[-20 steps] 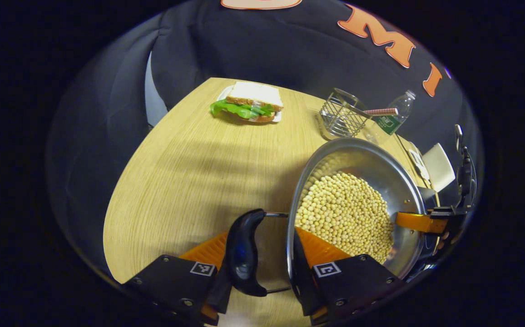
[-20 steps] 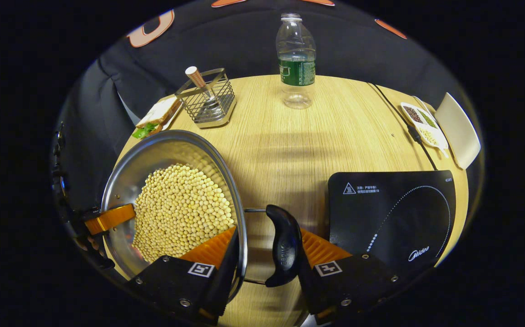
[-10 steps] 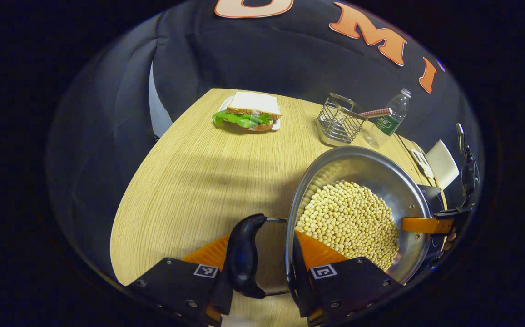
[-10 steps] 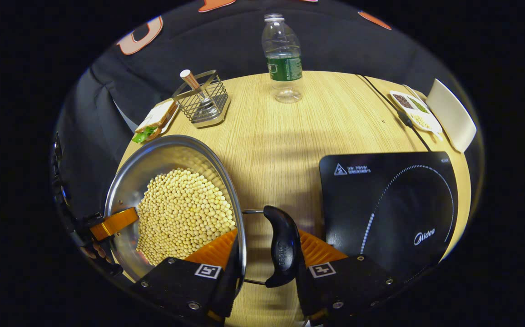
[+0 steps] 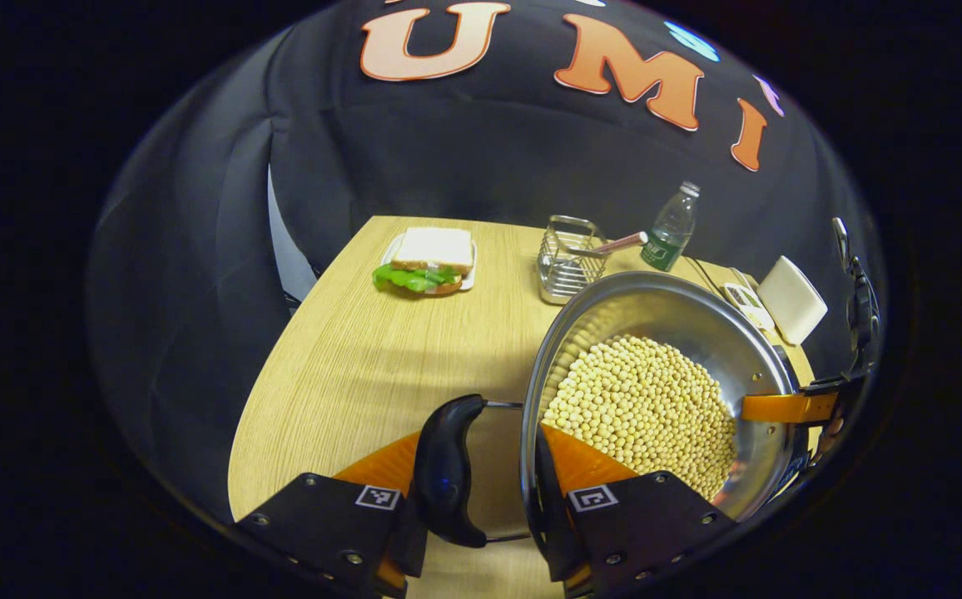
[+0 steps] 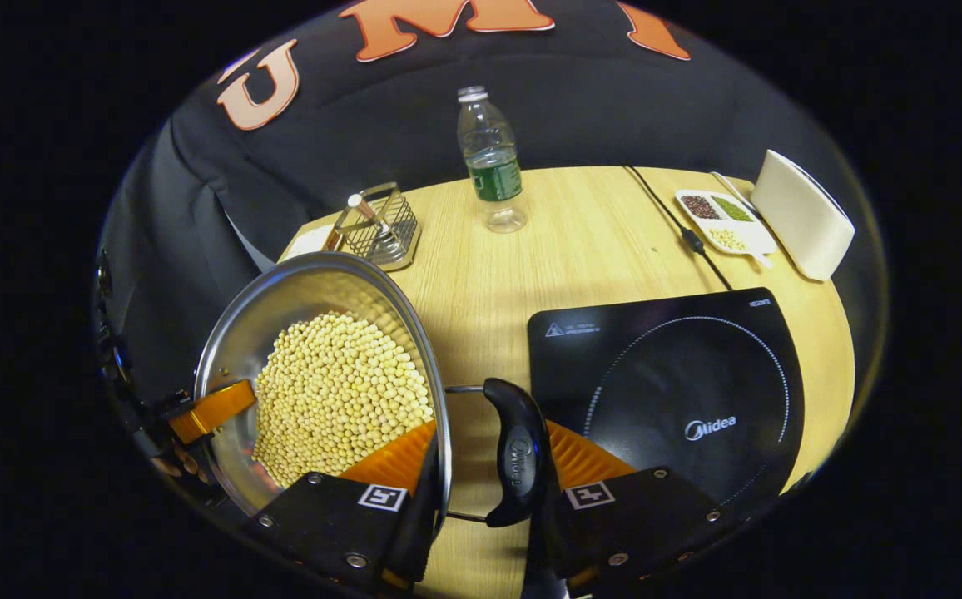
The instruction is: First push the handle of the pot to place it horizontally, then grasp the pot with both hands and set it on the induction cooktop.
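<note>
A steel pot full of pale round beans hangs above the wooden table, held by both grippers. My left gripper is shut across the pot's rim and its black side handle. On the far side of the pot, the right gripper's finger presses on the rim. In the right gripper view, my right gripper is shut across the pot rim and the other black handle. The black induction cooktop lies just right of it, lower down on the table.
At the table's back stand a sandwich on a plate, a wire basket holding a utensil, and a plastic bottle. A divided dish of grains, a white box and the cooktop's cable lie behind the cooktop.
Both grippers have lifted the pot higher, so the table sits farther below. In the right gripper view the cooktop has shifted toward the centre.
</note>
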`<control>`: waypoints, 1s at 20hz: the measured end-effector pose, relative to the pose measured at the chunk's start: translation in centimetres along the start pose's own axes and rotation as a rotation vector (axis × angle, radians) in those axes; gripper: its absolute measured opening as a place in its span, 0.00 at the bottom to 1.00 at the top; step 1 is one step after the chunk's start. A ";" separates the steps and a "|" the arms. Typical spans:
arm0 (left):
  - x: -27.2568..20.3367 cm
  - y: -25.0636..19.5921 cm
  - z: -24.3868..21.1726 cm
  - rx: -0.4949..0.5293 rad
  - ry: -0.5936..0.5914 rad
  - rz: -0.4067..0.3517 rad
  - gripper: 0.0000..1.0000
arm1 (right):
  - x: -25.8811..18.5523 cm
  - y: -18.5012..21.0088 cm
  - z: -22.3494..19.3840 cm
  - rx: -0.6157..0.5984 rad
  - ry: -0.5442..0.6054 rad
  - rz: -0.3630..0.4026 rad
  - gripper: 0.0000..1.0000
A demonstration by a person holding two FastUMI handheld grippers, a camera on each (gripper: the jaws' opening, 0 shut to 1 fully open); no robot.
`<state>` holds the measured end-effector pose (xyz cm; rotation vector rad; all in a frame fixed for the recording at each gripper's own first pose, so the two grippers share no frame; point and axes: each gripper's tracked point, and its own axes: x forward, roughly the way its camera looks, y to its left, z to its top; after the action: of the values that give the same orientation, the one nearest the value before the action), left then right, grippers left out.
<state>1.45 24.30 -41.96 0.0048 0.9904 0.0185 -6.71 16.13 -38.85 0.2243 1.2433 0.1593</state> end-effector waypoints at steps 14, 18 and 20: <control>1.5 -0.2 2.7 0.107 -0.062 -0.081 0.58 | -7.2 -12.0 2.3 0.095 -0.130 -0.043 0.54; 1.8 0.1 2.9 0.119 -0.062 -0.104 0.58 | -8.0 -14.9 2.8 0.114 -0.152 -0.066 0.54; 2.3 -0.1 3.2 0.125 -0.057 -0.115 0.58 | -8.1 -16.3 3.1 0.132 -0.155 -0.075 0.53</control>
<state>5.34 24.29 -42.12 0.0630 0.9318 -0.1481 -6.33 -1.90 -34.58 0.2984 1.1067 -0.0054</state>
